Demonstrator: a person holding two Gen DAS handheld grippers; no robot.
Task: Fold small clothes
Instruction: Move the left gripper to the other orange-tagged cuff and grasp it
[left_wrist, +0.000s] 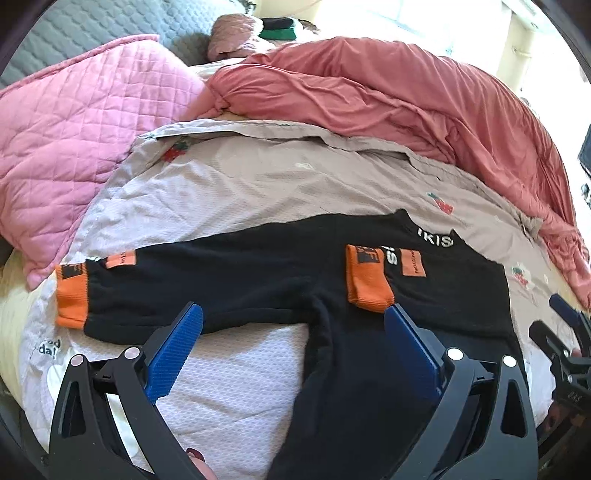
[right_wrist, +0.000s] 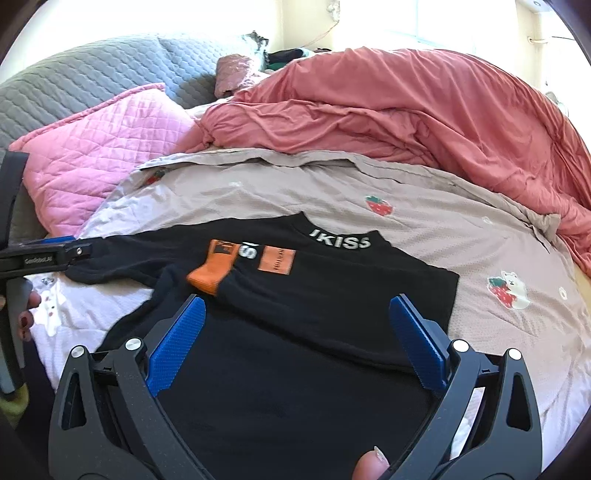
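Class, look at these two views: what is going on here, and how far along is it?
A person with a hand-held gripper in each hand is folding a small black top with orange cuffs on a bed sheet. One sleeve, ending in an orange cuff, is already folded across the chest; the other sleeve lies stretched out. The left hand-held gripper and right hand-held gripper are both open above the top, holding nothing.

Both views low, sharing black top (left_wrist: 258, 273).
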